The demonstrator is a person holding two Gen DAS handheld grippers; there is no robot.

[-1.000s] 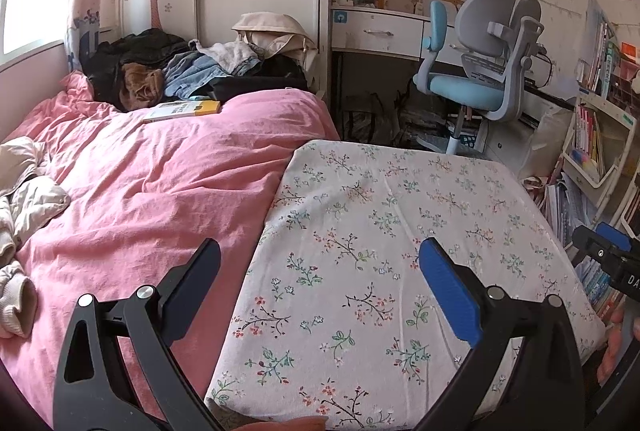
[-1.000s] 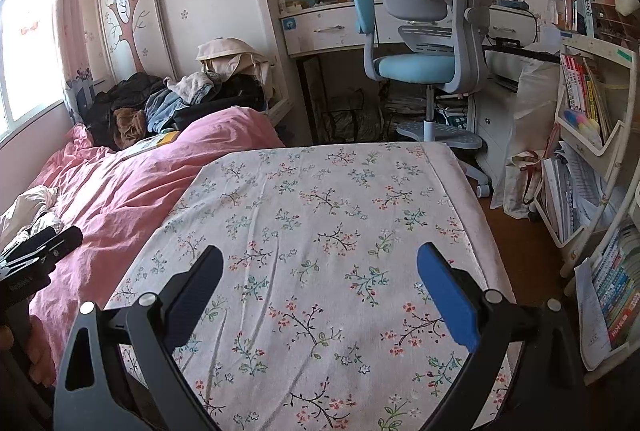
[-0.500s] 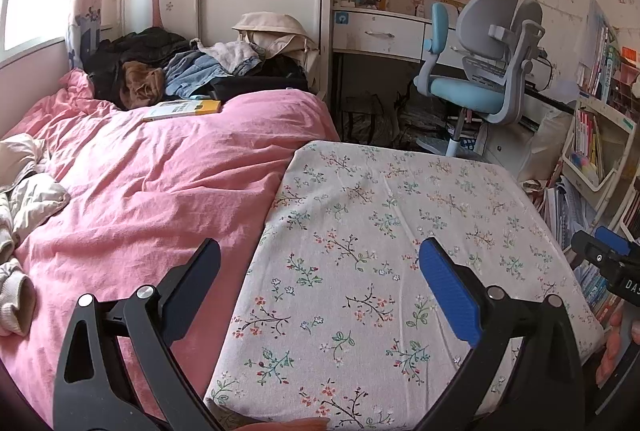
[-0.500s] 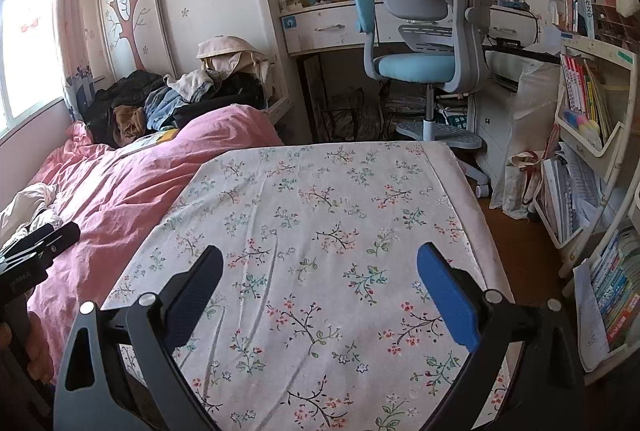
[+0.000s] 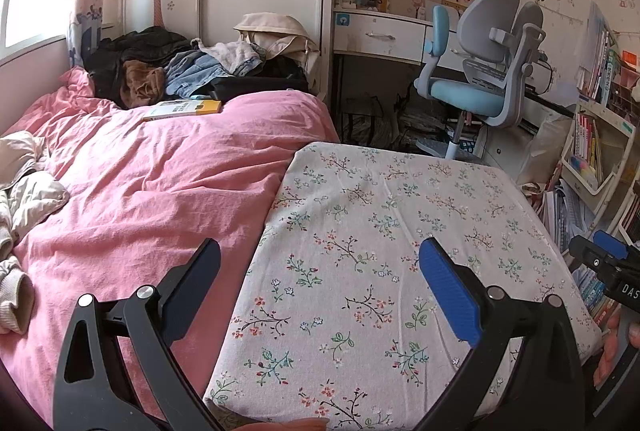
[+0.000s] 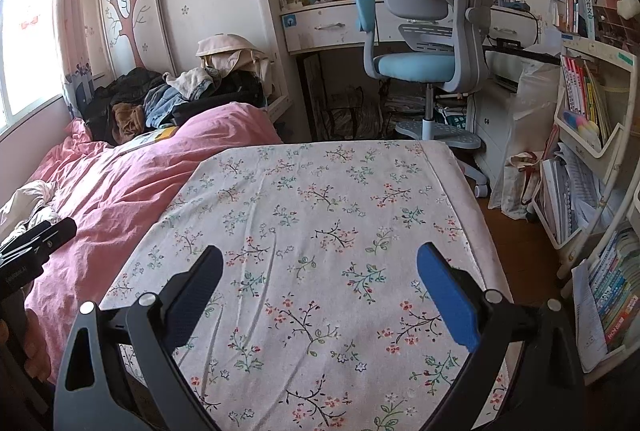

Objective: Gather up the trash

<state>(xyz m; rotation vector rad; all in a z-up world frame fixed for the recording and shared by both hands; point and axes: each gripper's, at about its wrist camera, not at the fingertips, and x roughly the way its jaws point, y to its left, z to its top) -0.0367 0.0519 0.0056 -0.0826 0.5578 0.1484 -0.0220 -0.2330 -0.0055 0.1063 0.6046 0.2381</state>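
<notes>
My left gripper [image 5: 320,271] is open, with nothing between its fingers, above the near end of a floral-covered surface [image 5: 400,215]. My right gripper [image 6: 320,271] is open too, over the same floral surface [image 6: 320,199]. No piece of trash is clearly visible on the floral cloth. A yellow and white book [image 5: 182,109] lies on the pink duvet [image 5: 140,183] near the far end of the bed. The right gripper's body [image 5: 608,267] shows at the right edge of the left wrist view, and the left gripper's body [image 6: 32,247] at the left edge of the right wrist view.
A pile of clothes [image 5: 180,71] covers the head of the bed. A blue and grey desk chair [image 6: 424,43] stands before a white desk [image 6: 328,27]. Bookshelves [image 6: 592,103] and stacked books [image 6: 616,295] crowd the right side. Light clothing [image 5: 24,183] lies on the bed's left.
Both views have shifted only slightly; the grippers stay open and hold the same place over the floral surface.
</notes>
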